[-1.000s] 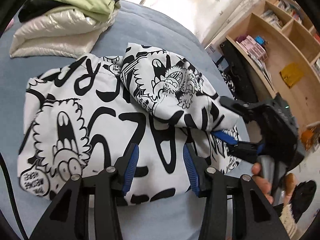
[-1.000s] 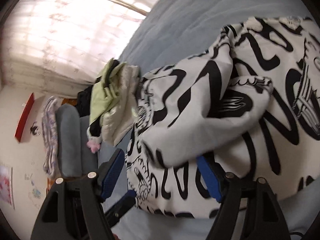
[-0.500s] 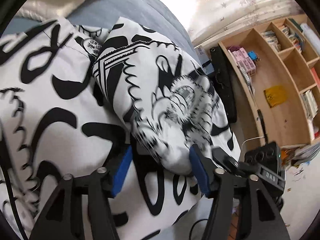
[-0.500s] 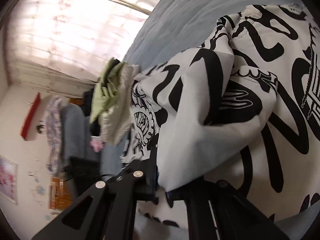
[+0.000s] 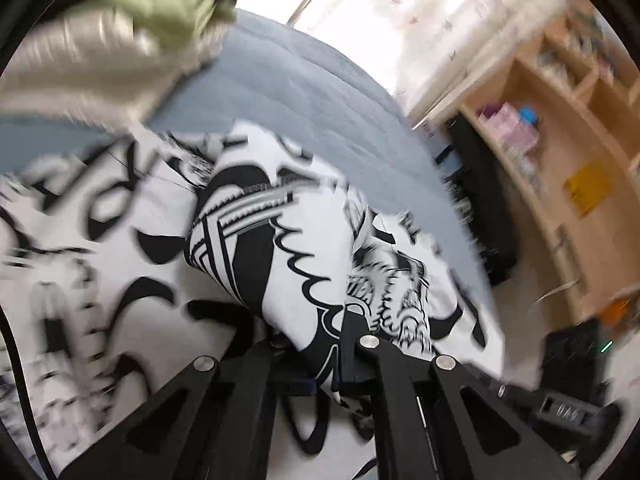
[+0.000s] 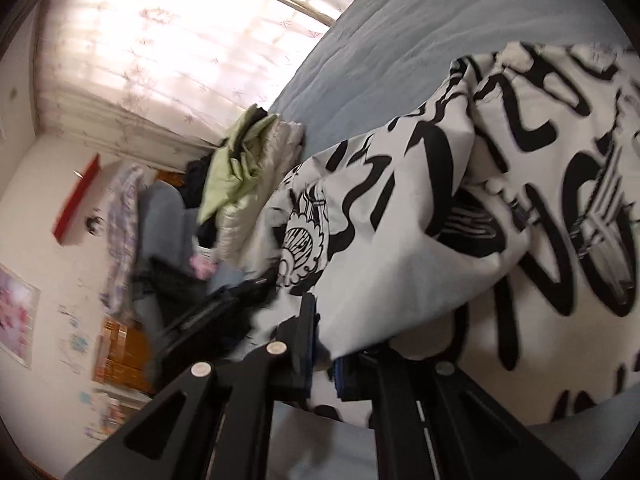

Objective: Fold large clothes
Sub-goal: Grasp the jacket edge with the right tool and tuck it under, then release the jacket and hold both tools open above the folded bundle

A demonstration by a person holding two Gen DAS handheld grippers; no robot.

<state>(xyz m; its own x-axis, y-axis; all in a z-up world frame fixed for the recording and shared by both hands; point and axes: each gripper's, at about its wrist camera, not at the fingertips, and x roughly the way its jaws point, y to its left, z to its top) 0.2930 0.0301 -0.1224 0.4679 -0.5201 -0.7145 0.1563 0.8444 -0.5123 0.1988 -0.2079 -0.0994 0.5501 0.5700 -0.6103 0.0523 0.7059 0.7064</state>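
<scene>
A large white garment with black cartoon print (image 5: 120, 264) (image 6: 400, 240) lies on a blue-grey bed (image 5: 304, 92) (image 6: 400, 32). One folded-over flap of it (image 5: 304, 248) lies on top. My left gripper (image 5: 320, 360) is shut on the near edge of that flap, the cloth pinched between its jaws. My right gripper (image 6: 324, 356) is shut on another edge of the same garment, which hangs lifted from its jaws. The other gripper's black body (image 5: 568, 408) shows at the lower right of the left wrist view. That view is blurred.
A pile of folded clothes, pale green on cream (image 5: 132, 28) (image 6: 248, 168), sits at the far end of the bed. Wooden shelves (image 5: 560, 152) stand beside the bed. A curtained window (image 6: 160, 48) and a chair with clothes (image 6: 160, 232) are beyond.
Both grippers were open over the garment and have shut on its edges, the right one first. The left has moved toward the folded flap and now pinches it.
</scene>
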